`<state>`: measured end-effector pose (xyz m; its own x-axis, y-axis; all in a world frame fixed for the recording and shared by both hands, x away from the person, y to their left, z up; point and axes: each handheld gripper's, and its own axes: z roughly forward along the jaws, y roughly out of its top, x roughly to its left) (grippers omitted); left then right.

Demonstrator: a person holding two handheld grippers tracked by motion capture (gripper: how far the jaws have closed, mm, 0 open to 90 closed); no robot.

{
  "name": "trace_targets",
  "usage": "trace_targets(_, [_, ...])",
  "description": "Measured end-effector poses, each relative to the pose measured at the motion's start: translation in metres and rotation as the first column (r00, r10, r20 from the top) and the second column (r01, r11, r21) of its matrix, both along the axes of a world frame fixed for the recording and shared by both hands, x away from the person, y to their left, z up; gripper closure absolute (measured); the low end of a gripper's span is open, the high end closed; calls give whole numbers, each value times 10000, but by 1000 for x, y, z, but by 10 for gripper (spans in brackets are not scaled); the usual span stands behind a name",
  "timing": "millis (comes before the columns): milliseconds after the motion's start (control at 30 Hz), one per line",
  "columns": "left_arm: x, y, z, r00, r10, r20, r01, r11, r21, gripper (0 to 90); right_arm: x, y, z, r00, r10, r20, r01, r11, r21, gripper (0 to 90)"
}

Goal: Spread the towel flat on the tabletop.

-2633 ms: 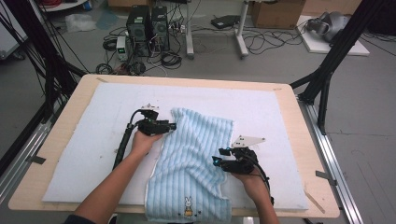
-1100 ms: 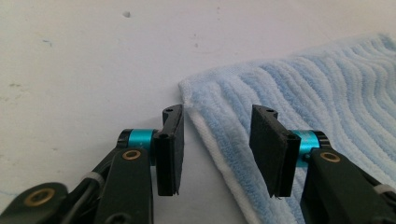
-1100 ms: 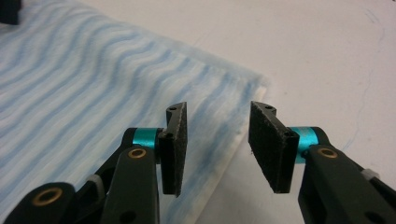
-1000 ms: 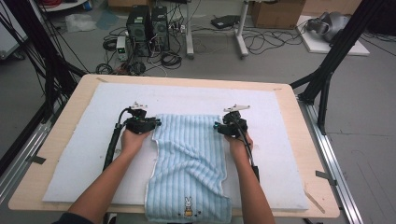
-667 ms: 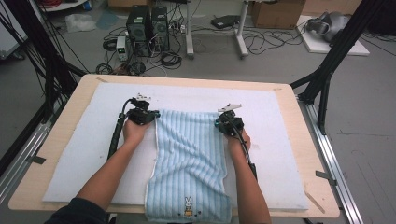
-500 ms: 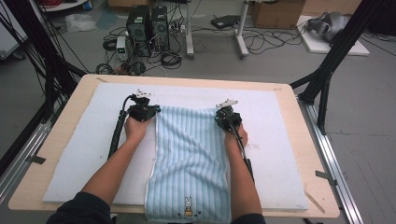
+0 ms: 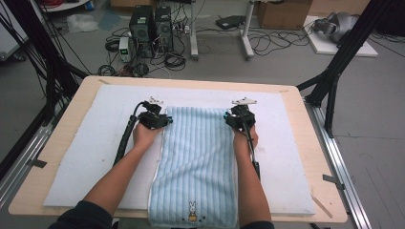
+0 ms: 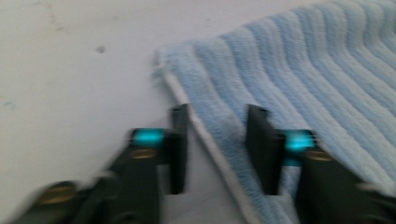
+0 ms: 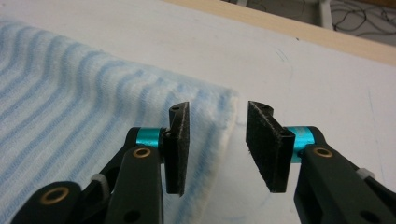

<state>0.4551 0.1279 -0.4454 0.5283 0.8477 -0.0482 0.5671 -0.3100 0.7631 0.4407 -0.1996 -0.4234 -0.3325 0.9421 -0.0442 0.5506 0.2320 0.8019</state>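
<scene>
Light blue striped towel (image 7: 198, 162) spread flat down the middle of the high view, on the white mat (image 7: 86, 157) covering the wooden table (image 7: 62, 143). Far edge around mid-frame, near edge hanging past the table's front edge at the bottom, with a little bunny print (image 7: 192, 210) down there.

Left gripper (image 7: 160, 120) parked at the towel's far-left corner, just left of centre. Jaws clearly apart in the left gripper view, straddling the towel's white side hem (image 8: 219, 149) — one jaw over the mat, the other over the blue stripes, nothing pinched.

Right gripper (image 7: 235, 119) at the far-right corner, just right of centre. Same deal in the right gripper view — jaws wide apart, the towel's corner (image 9: 224, 107) sitting between them, not clamped.

No containers on the table.
</scene>
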Motion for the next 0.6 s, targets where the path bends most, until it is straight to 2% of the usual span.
trace_targets(100, [0,3,1,9992,171,-374,-181,9994,-284,866,-1,-4,-4,9982,358,-477,-321,9966,757,595])
trace_targets(167, [-1,6,3,9980,23,-631,-46,9993,-362,864,-5,0,-7,9941,961,-506,-908,9911,975,598])
trace_targets(200, [-1,8,4,9969,-55,-781,21,9991,-432,860,-7,3,-9,9881,1448,-513,-1381,9836,1159,599])
trace_targets(267, [-2,10,5,9952,-117,-971,69,9987,-497,847,-7,13,-14,9621,2620,-760,-2475,9554,1614,602])
trace_targets(333, [-4,10,5,9953,-246,-938,202,9987,-478,850,-8,26,-19,9316,3473,-1070,-3285,9306,1613,633])
trace_targets(367, [-5,11,4,9954,-297,-915,255,9986,-470,853,-9,32,-21,9166,3786,-1284,-3600,9214,1466,673])
trace_targets(400, [-6,11,4,9951,-342,-925,298,9984,-487,854,-11,38,-23,9089,3916,-1433,-3804,9194,997,695])
trace_targets(433, [-7,12,4,9947,-338,-971,285,9980,-557,854,-15,41,-23,9106,3932,-1273,-3886,9194,598,794])
trace_targets(467, [-8,14,4,9940,-367,-1035,304,9976,-618,854,-16,40,-22,9016,4091,-1406,-4033,9125,685,854])
trace_targets(500, [-9,16,5,9926,-436,-1136,361,9971,-674,853,-18,39,-21,8941,4174,-1622,-4094,9087,814,867])
trace_targets(533, [-11,18,5,9898,-594,-1296,500,9960,-747,852,-19,37,-20,8823,4344,-1814,-4243,9007,937,871])
trace_targets(600, [-12,19,7,9814,-892,-1698,737,9927,-955,851,-25,31,-17,8445,4848,-2278,-4685,8746,1245,871])
